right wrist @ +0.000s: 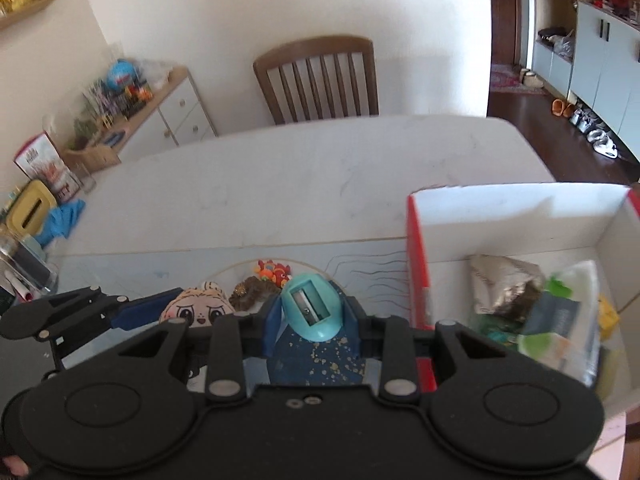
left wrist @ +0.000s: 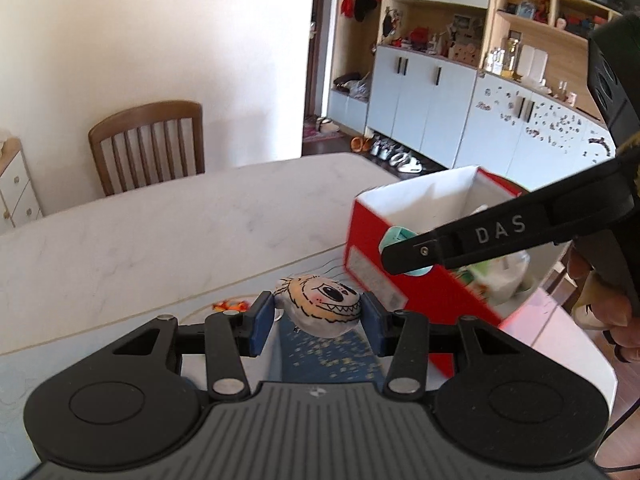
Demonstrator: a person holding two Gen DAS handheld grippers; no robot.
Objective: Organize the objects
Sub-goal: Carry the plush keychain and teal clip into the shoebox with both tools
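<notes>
Two loads hang clear of the table: the right gripper (right wrist: pixel 311 316), clamped on a teal sharpener (right wrist: pixel 312 306), sits nearer the red box (right wrist: pixel 516 216) at its frame's right than the left gripper (left wrist: pixel 318 318), gripping a grinning toy head (left wrist: pixel 320 304).

Room behind the work area

A wooden chair (right wrist: pixel 318 78) stands at the far edge of the pale surface (right wrist: pixel 280 184); cabinets (left wrist: pixel 420 104) line the right wall, shoes (left wrist: pixel 394 154) on the floor below them.
</notes>
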